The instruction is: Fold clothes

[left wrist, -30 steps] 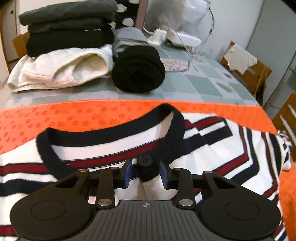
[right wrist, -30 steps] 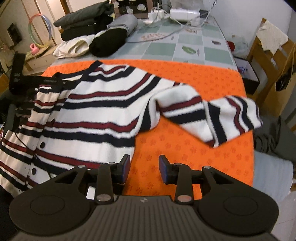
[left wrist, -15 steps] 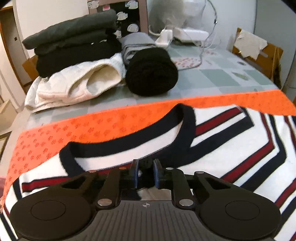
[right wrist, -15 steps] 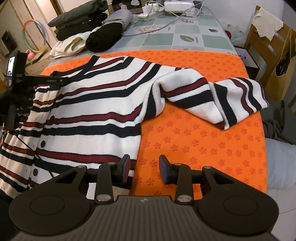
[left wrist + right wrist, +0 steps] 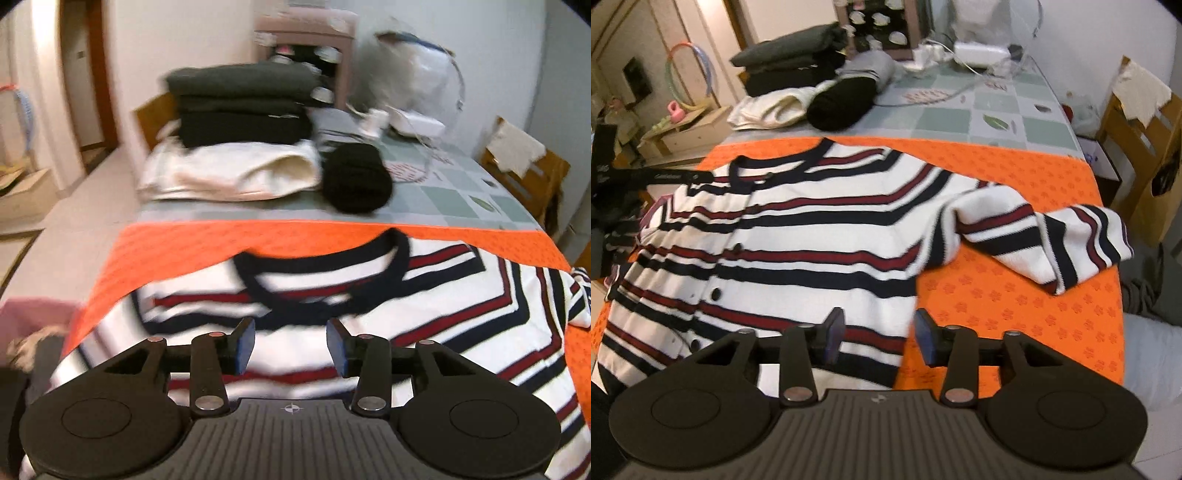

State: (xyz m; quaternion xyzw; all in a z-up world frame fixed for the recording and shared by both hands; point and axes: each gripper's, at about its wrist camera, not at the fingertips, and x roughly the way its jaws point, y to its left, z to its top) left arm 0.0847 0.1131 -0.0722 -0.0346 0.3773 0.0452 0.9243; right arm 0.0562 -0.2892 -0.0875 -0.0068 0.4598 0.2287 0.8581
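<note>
Striped knit cardigan [image 5: 798,236], white with navy and red bands and dark buttons, lying flat on the orange flower-print cloth [image 5: 1008,306], one sleeve bent; left gripper [image 5: 291,345] and right gripper [image 5: 879,334], jaws just opening, both empty above the knit.

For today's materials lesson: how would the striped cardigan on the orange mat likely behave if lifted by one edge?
The striped cardigan is probably floppy: its sleeve already lies bent and crumpled. Its thick knit suggests it would sag and drag on the orange mat rather than slide.
</note>
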